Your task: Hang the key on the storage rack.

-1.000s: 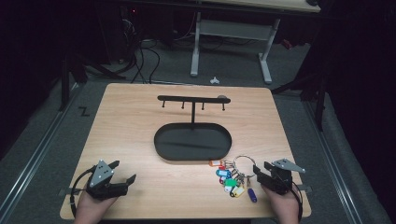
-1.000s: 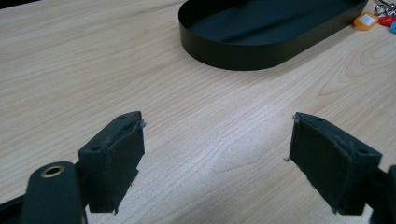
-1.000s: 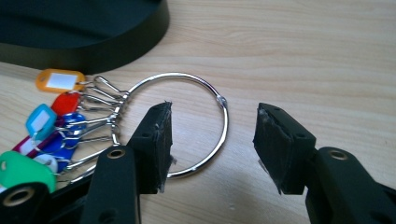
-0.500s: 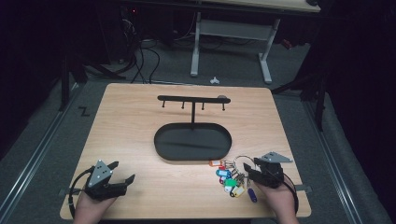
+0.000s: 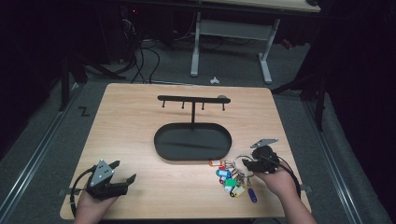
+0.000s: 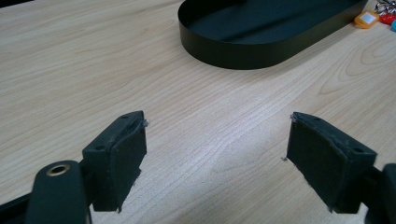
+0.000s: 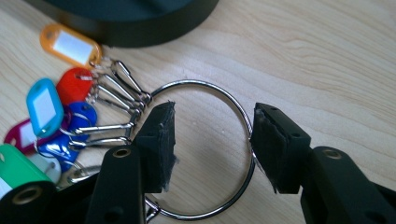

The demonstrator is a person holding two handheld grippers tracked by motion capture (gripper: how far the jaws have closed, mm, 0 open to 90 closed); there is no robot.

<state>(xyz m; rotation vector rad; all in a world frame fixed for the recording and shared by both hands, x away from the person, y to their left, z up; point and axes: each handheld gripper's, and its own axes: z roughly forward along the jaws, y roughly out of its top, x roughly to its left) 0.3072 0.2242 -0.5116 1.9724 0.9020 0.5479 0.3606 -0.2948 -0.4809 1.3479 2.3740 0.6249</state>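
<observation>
A large steel key ring lies flat on the wooden table, with several coloured key tags clipped to its left side. My right gripper is open and low over it. Its left jaw sits inside the ring, and its right jaw sits at the ring's right edge, so the wire runs between them. From above, the right gripper sits at the right of the tag bunch. My left gripper rests open near the front left edge, over bare wood.
A black stand with an oval tray base and a hook bar occupies the table's middle, just behind the keys. Its wall is ahead of the left gripper. Bare wood lies between the two hands.
My right gripper has moved left and forward, from beside the keys to over the large ring. The left gripper has barely shifted.
</observation>
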